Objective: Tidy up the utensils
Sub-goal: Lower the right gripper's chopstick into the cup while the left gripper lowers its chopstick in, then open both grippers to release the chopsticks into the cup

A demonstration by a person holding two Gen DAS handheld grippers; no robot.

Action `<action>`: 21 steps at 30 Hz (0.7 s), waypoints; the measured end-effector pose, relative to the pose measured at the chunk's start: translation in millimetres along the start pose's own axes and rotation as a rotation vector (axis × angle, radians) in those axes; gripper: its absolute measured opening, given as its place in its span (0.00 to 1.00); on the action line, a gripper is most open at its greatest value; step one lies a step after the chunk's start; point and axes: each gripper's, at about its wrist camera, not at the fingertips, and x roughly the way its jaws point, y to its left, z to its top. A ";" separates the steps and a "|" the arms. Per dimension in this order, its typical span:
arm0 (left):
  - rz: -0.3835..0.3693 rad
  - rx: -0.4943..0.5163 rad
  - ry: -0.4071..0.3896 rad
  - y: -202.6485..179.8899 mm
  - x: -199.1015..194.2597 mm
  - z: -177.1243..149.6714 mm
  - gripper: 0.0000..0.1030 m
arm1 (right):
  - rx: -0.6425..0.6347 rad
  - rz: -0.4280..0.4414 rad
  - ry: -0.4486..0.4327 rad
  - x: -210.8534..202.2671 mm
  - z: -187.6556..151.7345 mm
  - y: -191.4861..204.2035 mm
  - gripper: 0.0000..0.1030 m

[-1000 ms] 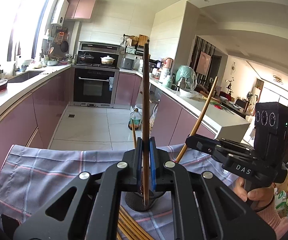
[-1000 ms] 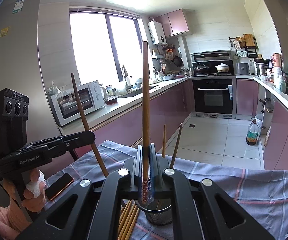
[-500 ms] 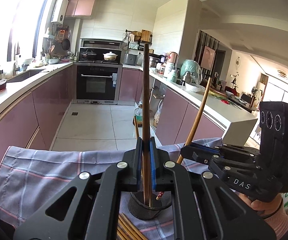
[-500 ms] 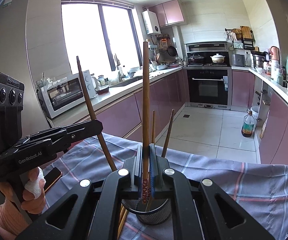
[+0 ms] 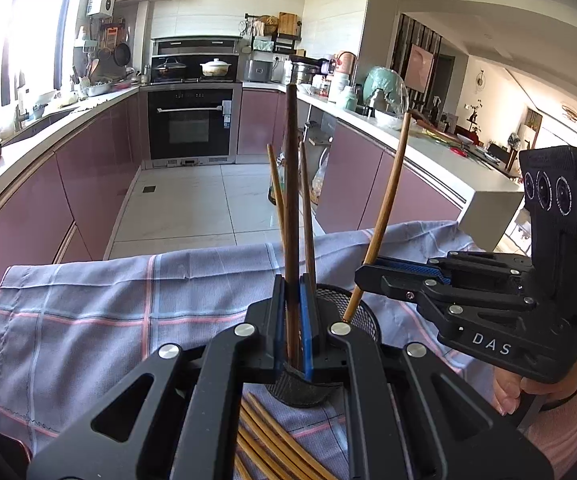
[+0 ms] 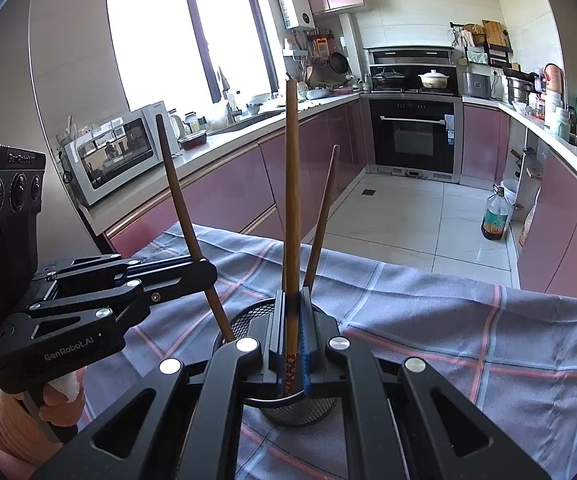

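left tongs [image 5: 292,320] clamping a dark chopstick [image 5: 291,184] upright over the mesh cup [image 5: 352,316], right tongs [image 6: 293,334] gripping a lighter chopstick [image 6: 291,184] with its tip inside the cup, spare chopsticks [image 5: 272,436] lying on the checked cloth [image 5: 88,312]

Two handheld grippers, both matte black with angular linkage arms pierced by triangular cut-outs and joined by round silver screws. The left gripper [image 5: 291,312] has narrow fingers lined with blue pads [image 5: 305,320]; the right gripper [image 6: 291,316] is built and padded the same way. The right one's side carries white letters "DAS", the left one's side reads "GenRobot.AI". Each has a boxy black camera block [image 5: 560,192] with three round lenses in a row, and a small green light glows on the right one. The right hand [image 5: 528,390] wears a pink sleeve and a dark wristband; the left hand [image 6: 54,396] has a pink ribbed sleeve and a white wrap on one finger.
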 end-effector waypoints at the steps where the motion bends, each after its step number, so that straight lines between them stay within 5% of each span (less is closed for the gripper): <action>1: -0.003 0.002 0.014 0.6 4.2 -1.4 0.07 | 0.002 0.002 0.007 1.6 0.3 0.1 0.05; 21: 0.007 -0.069 0.057 29.4 35.7 -15.8 0.08 | 0.044 0.005 0.017 8.3 1.5 -8.1 0.08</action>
